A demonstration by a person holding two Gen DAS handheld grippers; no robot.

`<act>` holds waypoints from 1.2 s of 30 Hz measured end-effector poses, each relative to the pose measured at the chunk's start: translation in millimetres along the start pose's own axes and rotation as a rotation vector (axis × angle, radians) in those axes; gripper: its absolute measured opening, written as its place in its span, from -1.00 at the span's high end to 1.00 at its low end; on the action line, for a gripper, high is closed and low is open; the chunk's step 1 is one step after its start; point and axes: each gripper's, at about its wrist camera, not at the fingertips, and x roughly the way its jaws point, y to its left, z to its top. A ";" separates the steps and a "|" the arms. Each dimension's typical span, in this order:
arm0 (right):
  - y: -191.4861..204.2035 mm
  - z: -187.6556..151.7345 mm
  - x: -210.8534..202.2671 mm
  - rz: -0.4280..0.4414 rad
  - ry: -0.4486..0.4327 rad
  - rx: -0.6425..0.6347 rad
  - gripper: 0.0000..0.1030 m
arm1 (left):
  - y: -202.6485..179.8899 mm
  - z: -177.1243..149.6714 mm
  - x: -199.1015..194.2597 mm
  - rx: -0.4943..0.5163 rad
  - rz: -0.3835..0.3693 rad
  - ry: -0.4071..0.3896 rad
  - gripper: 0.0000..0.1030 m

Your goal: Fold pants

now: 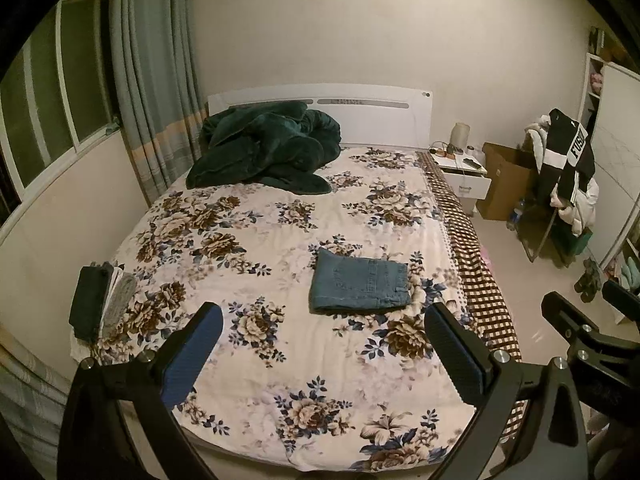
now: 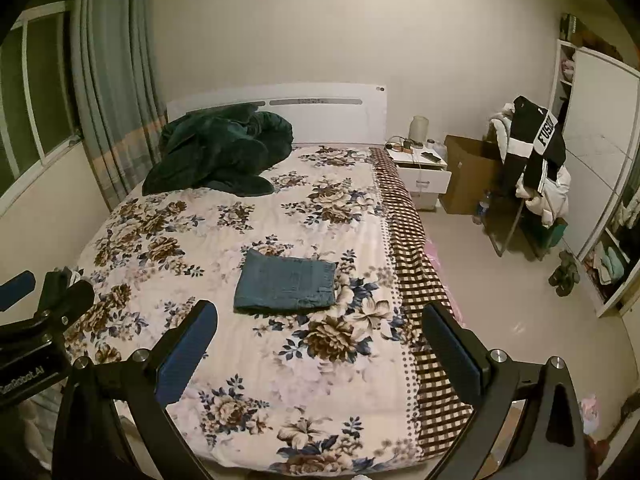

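Blue denim pants (image 1: pixel 360 285) lie folded into a compact rectangle on the floral bedspread (image 1: pixel 248 248), right of the bed's middle. They also show in the right wrist view (image 2: pixel 286 285). My left gripper (image 1: pixel 324 354) is open and empty, held above the near part of the bed, well short of the pants. My right gripper (image 2: pixel 320 354) is open and empty too, at a similar height beside it. The right gripper shows at the right edge of the left wrist view (image 1: pixel 588 320). The left gripper shows at the left edge of the right wrist view (image 2: pixel 44 300).
A dark green blanket (image 1: pixel 264 148) is heaped at the headboard. A stack of folded clothes (image 1: pixel 100 300) sits at the bed's left edge. A white nightstand (image 1: pixel 464 172), cardboard box (image 1: pixel 504 180) and clothes-laden chair (image 1: pixel 564 176) stand right of the bed. Curtains (image 1: pixel 156 80) and a window are at left.
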 end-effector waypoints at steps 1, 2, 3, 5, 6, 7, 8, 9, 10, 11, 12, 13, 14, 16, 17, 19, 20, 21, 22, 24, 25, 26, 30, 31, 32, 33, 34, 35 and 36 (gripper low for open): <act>0.5 0.3 -0.3 0.000 -0.001 -0.002 -1.00 | 1.0 0.6 1.1 0.004 0.000 0.001 -1.00; 0.6 0.1 -0.3 0.003 0.000 -0.003 -1.00 | 2.0 0.9 1.6 0.006 0.000 0.002 -1.00; 1.0 0.3 -0.5 0.005 0.002 -0.002 -1.00 | 1.6 0.6 1.0 0.004 0.000 0.004 -1.00; 1.2 0.2 -0.8 0.010 0.006 -0.001 -1.00 | 1.5 0.5 -0.4 0.001 0.001 0.003 -1.00; 1.7 -0.2 -0.6 0.012 0.007 -0.001 -1.00 | 1.0 0.6 -1.4 0.000 0.001 0.003 -1.00; 1.9 -0.5 -0.7 0.013 0.008 -0.003 -1.00 | 1.9 0.4 -0.6 0.001 0.000 0.003 -1.00; 2.1 -0.9 -0.7 0.016 0.009 -0.004 -1.00 | 2.3 0.3 -0.2 0.002 0.001 0.003 -1.00; 2.0 -1.6 -1.3 0.018 0.009 -0.004 -1.00 | 1.6 0.3 -1.6 0.002 0.004 0.001 -1.00; 2.1 -2.1 -1.2 0.019 0.010 -0.005 -1.00 | 0.9 -0.5 -5.2 -0.002 0.007 0.000 -1.00; 2.0 -2.2 -0.9 0.022 0.011 -0.006 -1.00 | 1.2 -0.9 -6.1 -0.003 0.008 -0.001 -1.00; 2.8 -3.0 -1.2 0.022 0.011 -0.006 -1.00 | 0.6 -0.7 -7.1 -0.004 0.009 -0.002 -1.00; 3.1 -3.0 -1.2 0.023 0.011 -0.007 -1.00 | 1.2 -0.8 -7.2 -0.003 0.007 -0.001 -1.00; 3.0 -3.1 -0.9 0.027 0.012 -0.006 -1.00 | 1.7 -1.2 -7.8 -0.005 0.010 -0.001 -1.00; 2.7 -4.1 -1.7 0.029 0.011 -0.007 -1.00 | 1.6 -1.1 -8.2 -0.004 0.007 -0.002 -1.00; 2.7 -4.2 -1.6 0.029 0.011 -0.008 -1.00 | 1.0 -1.0 -8.6 -0.002 0.010 -0.001 -1.00; 3.0 -4.2 -1.7 0.030 0.011 -0.004 -1.00 | 0.9 -1.2 -9.0 -0.003 0.010 0.001 -1.00; 2.8 -4.5 -1.5 0.031 0.010 -0.004 -1.00 | 0.7 -2.3 -8.7 -0.008 0.013 0.000 -1.00; 2.7 -4.5 -1.5 0.029 0.011 -0.005 -1.00 | 0.5 -2.3 -8.7 -0.007 0.011 0.000 -1.00; 2.7 -4.6 -1.7 0.031 0.012 -0.004 -1.00 | -0.1 -2.0 -10.5 -0.006 0.010 0.000 -1.00; 2.4 -4.3 -1.5 0.031 0.011 -0.005 -1.00 | -0.7 -4.1 -11.5 -0.009 0.016 -0.001 -1.00; 2.9 -4.5 -1.2 0.029 0.012 -0.005 -1.00 | -0.8 -4.0 -12.3 -0.010 0.014 -0.001 -1.00; 2.9 -4.6 -0.8 0.029 0.013 -0.002 -1.00 | -1.1 -3.9 -13.0 -0.011 0.015 -0.003 -1.00; 3.2 -4.6 0.0 0.026 0.010 0.000 -1.00 | -0.9 -4.5 -13.0 -0.012 0.015 -0.001 -1.00; 4.0 -5.4 0.2 0.026 0.011 0.001 -1.00 | 0.1 -3.7 -11.2 -0.008 0.014 -0.002 -1.00; 4.3 -5.3 0.3 0.024 0.009 0.000 -1.00 | 0.1 -3.7 -12.0 -0.007 0.014 -0.001 -1.00; 3.8 -5.1 0.2 0.024 0.009 0.000 -1.00 | 0.5 -3.6 -12.1 -0.008 0.013 -0.001 -1.00; 4.3 -5.4 0.6 0.023 0.010 0.000 -1.00 | 0.5 -3.5 -12.4 -0.008 0.013 -0.001 -1.00; 4.7 -5.5 1.0 0.024 0.011 0.000 -1.00 | 0.4 -3.4 -12.1 -0.008 0.013 -0.002 -1.00; 4.8 -5.7 0.2 0.025 0.009 0.001 -1.00 | 0.5 -3.4 -12.3 -0.008 0.012 -0.004 -1.00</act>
